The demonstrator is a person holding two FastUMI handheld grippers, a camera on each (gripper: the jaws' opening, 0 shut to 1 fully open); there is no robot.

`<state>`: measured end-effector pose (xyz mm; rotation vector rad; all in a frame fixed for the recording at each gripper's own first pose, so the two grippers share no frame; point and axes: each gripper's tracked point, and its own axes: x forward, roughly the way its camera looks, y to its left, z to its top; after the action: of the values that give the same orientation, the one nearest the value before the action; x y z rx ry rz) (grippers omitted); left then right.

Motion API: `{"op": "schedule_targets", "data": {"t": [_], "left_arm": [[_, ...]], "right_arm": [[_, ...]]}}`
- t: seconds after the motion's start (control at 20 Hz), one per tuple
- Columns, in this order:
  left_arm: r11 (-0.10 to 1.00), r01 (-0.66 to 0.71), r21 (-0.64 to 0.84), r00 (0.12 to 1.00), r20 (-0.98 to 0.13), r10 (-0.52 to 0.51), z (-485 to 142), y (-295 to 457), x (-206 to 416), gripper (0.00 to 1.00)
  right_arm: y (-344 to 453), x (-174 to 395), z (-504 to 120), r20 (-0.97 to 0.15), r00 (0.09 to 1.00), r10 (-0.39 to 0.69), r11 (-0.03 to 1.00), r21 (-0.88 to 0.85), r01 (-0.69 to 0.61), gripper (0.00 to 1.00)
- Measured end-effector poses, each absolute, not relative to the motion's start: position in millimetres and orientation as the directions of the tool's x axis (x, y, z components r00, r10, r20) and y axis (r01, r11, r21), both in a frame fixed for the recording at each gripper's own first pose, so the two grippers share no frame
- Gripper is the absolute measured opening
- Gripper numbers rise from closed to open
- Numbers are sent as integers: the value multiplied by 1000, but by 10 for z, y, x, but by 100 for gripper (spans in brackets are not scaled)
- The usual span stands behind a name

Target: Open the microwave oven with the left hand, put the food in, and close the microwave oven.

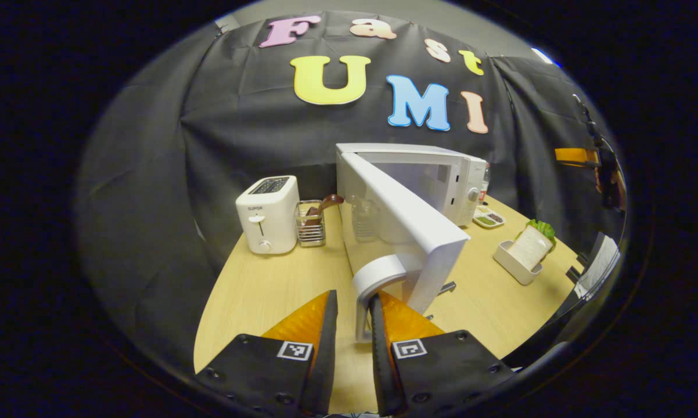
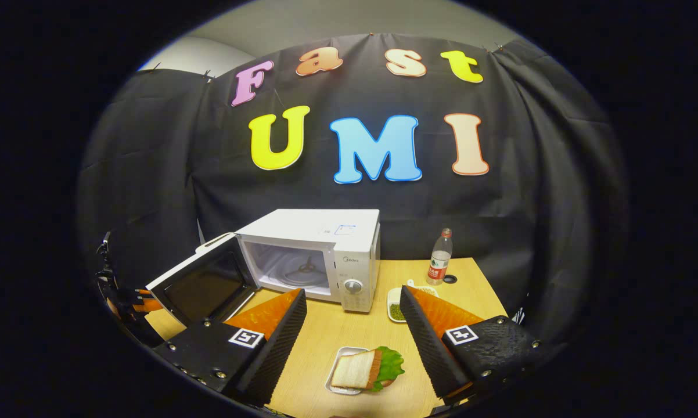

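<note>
The white microwave [image 1: 442, 180] stands at the back of the wooden table with its door [image 1: 407, 226] swung open toward me. The door's white handle [image 1: 372, 278] stands between the fingers of my left gripper [image 1: 355, 297]; it touches the right-hand finger, and a slit of table shows on its other side. In the right gripper view the microwave [image 2: 326, 255] shows its bare cavity and its open door [image 2: 204, 284]. A sandwich with lettuce [image 2: 363, 368] lies on a small white tray [image 2: 340, 354], below my right gripper [image 2: 353, 295], which is wide open and apart from it.
A white toaster [image 1: 267, 215] and a wire holder [image 1: 311, 223] stand left of the microwave. A small dish of green bits [image 2: 396, 303] and a plastic bottle [image 2: 440, 264] sit to the microwave's right. The sandwich [image 1: 532, 244] is near the table's right edge.
</note>
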<state>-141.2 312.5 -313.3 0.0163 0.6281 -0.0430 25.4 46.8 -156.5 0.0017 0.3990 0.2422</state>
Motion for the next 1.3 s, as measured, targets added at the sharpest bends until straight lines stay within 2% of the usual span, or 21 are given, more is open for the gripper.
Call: {"op": "schedule_targets", "data": {"t": [0.05,0.15,0.2,0.25,0.3,0.5,0.65,0.85,0.9,0.95,1.0,1.1,1.15,1.2,1.25,1.3], "left_arm": [[1000,20,13,809,-588,-9,-3114,3207,-1484,37],[998,-55,31,808,-586,63,-3025,3402,-1653,37],[994,-102,33,821,-561,102,-2850,3464,-1719,40],[989,-142,39,845,-515,141,-2604,3473,-1726,34],[983,-174,50,870,-460,177,-2288,3427,-1736,33],[969,-229,90,939,-241,244,-1106,2870,-1439,69],[976,-206,68,969,-126,214,-448,2187,-1069,97],[995,-98,32,995,-20,98,41,1249,-640,99],[997,-73,35,997,-13,74,86,1042,-564,99],[997,-56,45,998,-13,57,100,886,-494,95],[997,-44,58,999,-21,45,70,772,-420,99],[997,-24,76,998,-50,28,-14,562,-309,99],[997,-20,79,998,-60,25,-31,492,-289,99],[996,-17,83,997,-70,23,-35,429,-270,99],[996,-22,90,996,-79,29,-39,397,-233,99],[995,-31,94,995,-87,40,-45,390,-211,99]], "right_arm": [[380,248,-1657,-410,884,222,974,49,-222,98],[208,223,-1954,-486,850,203,978,58,-201,98],[141,187,-2137,-535,821,198,979,69,-191,98],[92,143,-2304,-579,790,200,979,89,-183,98],[46,107,-2476,-620,758,203,979,113,-169,98],[-27,-22,-3047,-723,645,248,966,238,-105,98],[13,-89,-3293,-761,576,299,945,319,-69,98],[95,-215,-3558,-796,487,360,920,388,-46,98],[125,-222,-3605,-798,472,374,914,404,-40,98],[148,-223,-3647,-801,456,388,907,419,-37,98],[159,-220,-3703,-808,439,394,906,423,-35,98],[202,-218,-3774,-811,409,417,895,445,-30,96],[207,-217,-3763,-804,401,440,879,477,-9,82],[277,-198,-3745,-783,388,487,847,531,10,45],[289,-235,-3768,-779,375,502,835,550,24,46],[284,-212,-3746,-774,362,519,825,564,22,26]]}}
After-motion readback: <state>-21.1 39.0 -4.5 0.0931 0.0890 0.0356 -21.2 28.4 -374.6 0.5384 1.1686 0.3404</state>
